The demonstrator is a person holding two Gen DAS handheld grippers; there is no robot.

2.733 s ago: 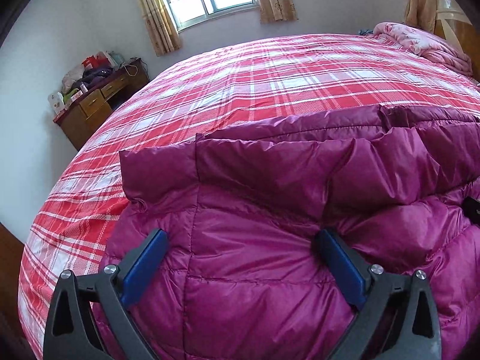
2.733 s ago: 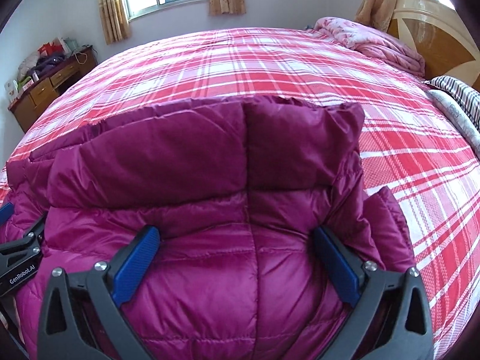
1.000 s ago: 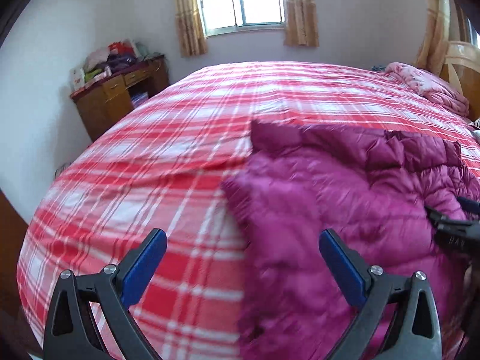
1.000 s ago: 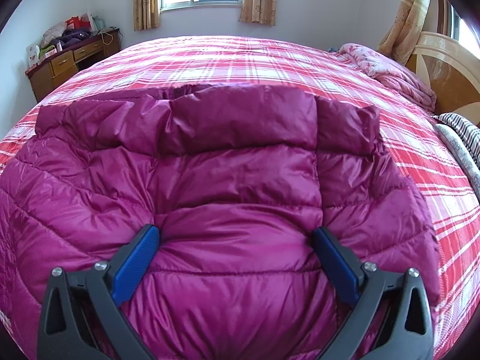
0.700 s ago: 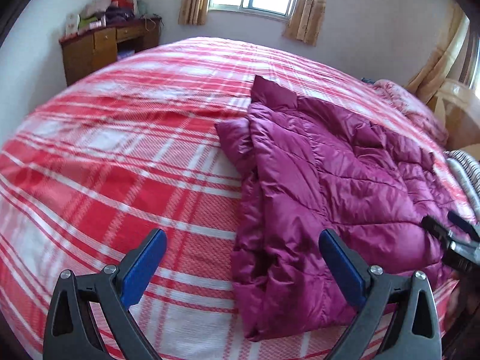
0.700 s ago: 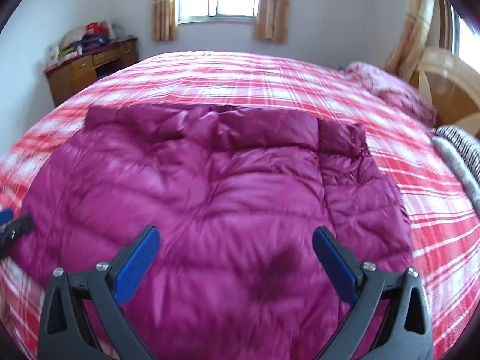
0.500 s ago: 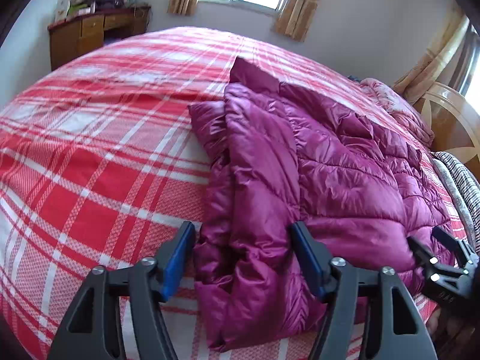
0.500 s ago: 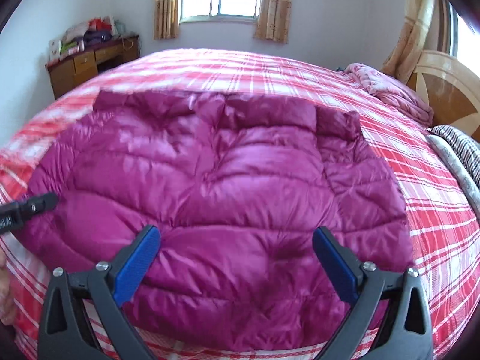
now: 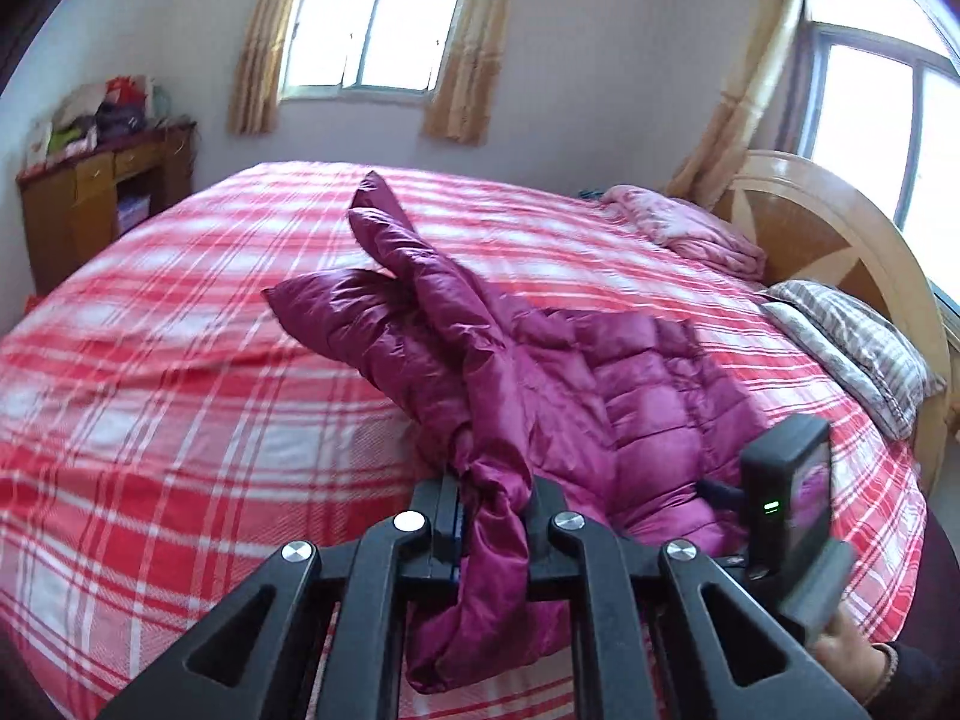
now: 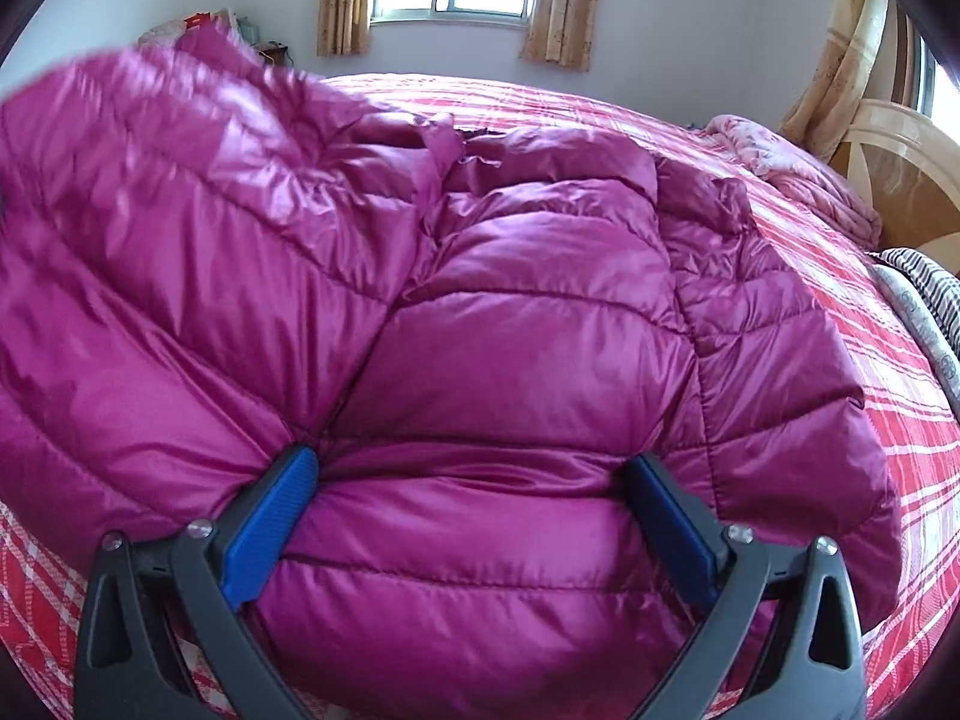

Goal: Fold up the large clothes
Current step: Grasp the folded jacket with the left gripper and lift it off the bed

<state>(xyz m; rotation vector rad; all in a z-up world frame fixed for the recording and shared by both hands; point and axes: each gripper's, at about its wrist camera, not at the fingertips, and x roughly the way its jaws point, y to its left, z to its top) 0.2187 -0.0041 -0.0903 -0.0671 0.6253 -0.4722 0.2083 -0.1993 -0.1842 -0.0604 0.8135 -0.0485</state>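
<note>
Left view: while my left gripper (image 9: 489, 516) pinched the jacket (image 9: 540, 372) edge, only here the right gripper's (image 9: 786, 498) housing showed.
Right view: my fingers (image 10: 270, 516) gaped around padding.
Surface: plaid bed (image 9: 180, 372).

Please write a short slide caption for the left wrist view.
Left gripper shut on the magenta down jacket's near edge, lifting one side off the red plaid bed.
</note>
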